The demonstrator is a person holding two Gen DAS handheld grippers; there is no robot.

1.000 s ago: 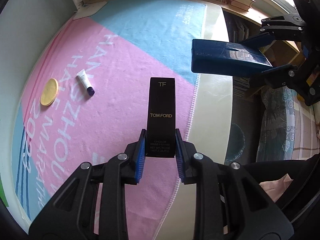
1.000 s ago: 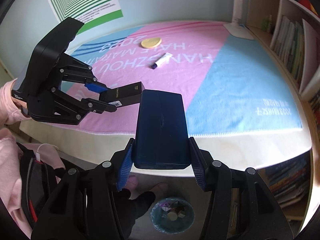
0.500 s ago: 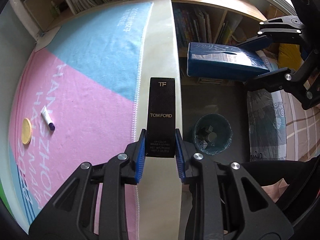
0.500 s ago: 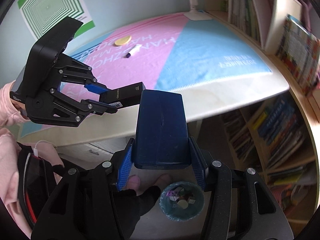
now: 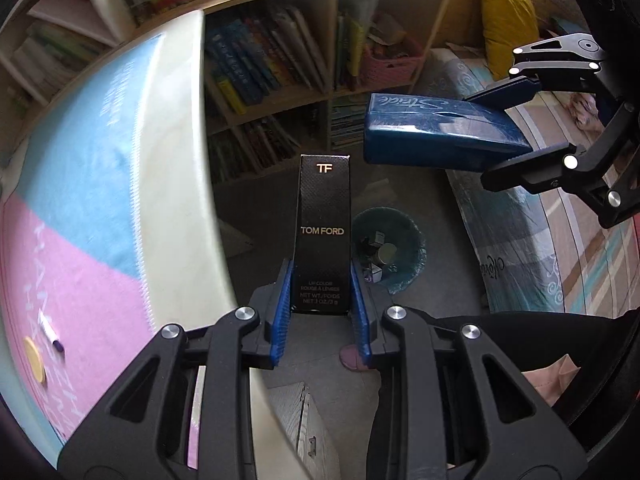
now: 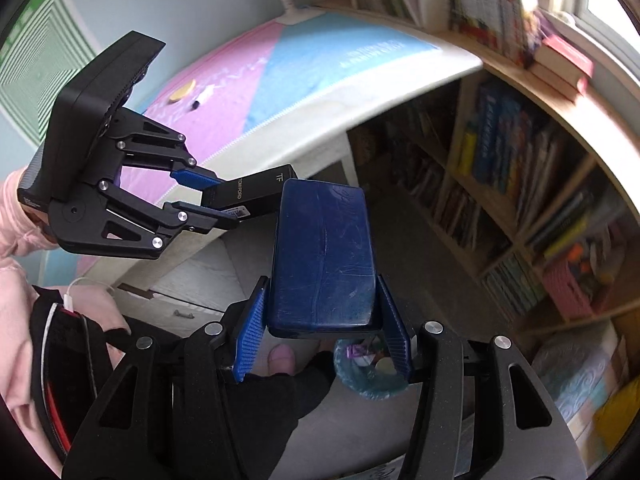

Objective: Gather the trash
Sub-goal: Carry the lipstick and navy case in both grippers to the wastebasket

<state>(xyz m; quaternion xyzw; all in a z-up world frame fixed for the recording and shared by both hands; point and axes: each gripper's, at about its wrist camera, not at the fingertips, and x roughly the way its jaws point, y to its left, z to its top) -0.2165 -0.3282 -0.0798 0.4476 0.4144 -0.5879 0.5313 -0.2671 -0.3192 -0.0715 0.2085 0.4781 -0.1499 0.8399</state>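
Observation:
My left gripper (image 5: 320,296) is shut on a tall black Tom Ford box (image 5: 323,224), held past the table's edge above the floor. My right gripper (image 6: 324,328) is shut on a dark blue flat pack (image 6: 324,256); the same blue pack (image 5: 440,140) shows at upper right in the left wrist view. A teal-lined bin (image 5: 394,252) with several scraps inside stands on the floor, just right of the black box. That bin (image 6: 368,372) peeks out under the blue pack in the right wrist view. The left gripper (image 6: 200,196) with the black box (image 6: 256,192) hangs left of the blue pack.
The table (image 5: 208,168) with a pink and blue cloth (image 5: 80,184) lies to the left, bearing a small tube (image 5: 50,332) and a yellow disc (image 5: 34,360). Bookshelves (image 5: 280,68) stand behind the bin. A bed with patterned covers (image 5: 520,240) is at the right. The person's foot (image 6: 280,360) is beside the bin.
Both grippers swung off the table toward the floor, rolling as they went. The bin has come into view under them. Both boxes stayed gripped.

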